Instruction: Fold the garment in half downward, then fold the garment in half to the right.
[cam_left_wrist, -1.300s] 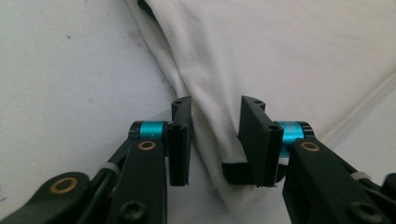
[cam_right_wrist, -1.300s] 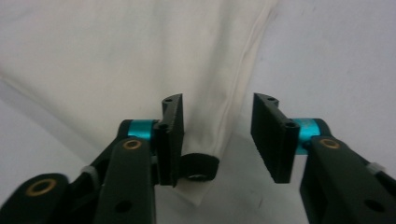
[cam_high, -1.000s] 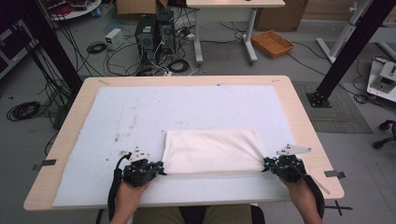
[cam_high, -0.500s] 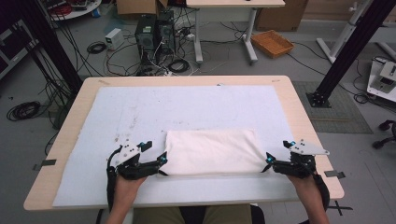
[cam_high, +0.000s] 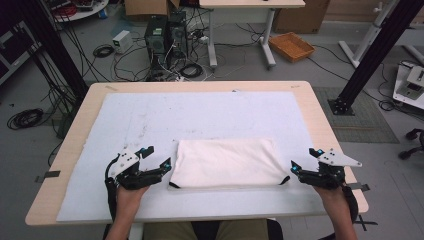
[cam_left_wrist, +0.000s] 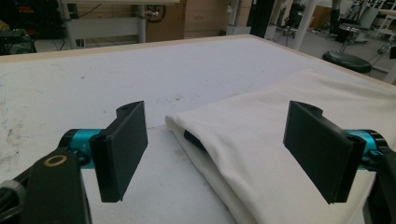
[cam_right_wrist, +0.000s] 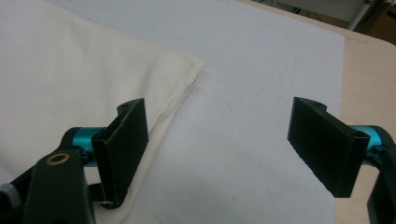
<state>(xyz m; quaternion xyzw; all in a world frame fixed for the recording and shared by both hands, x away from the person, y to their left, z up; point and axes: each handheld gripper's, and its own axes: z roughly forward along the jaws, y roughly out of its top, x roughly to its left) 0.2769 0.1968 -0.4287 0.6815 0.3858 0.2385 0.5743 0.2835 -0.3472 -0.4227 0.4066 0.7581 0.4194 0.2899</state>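
Observation:
A cream cloth (cam_high: 225, 162), folded into a flat rectangle, lies on the near half of the white mat (cam_high: 200, 115). My left gripper (cam_high: 159, 157) hovers just off its near-left corner. Its jaws have just been opening and stand wide, pressing on nothing. The left gripper view has that folded corner (cam_left_wrist: 280, 121) lying ahead of the left gripper (cam_left_wrist: 217, 112), untouched. My right gripper (cam_high: 304, 160) hangs a short way off the near-right corner; its jaws too have just been opening and hold nothing. In the right gripper view, the cloth (cam_right_wrist: 70, 70) lies left of the right gripper (cam_right_wrist: 219, 105).
The mat covers most of a wooden table (cam_high: 320, 115). Beyond the far edge the floor holds cables, computer towers (cam_high: 167, 32) and an orange basket (cam_high: 291, 46). A black post (cam_high: 370, 55) stands at the right.
Both grippers have opened and let go of the cloth's near corners. Each has drawn outward from the cloth, the left to the left and the right to the right. The cloth lies still.

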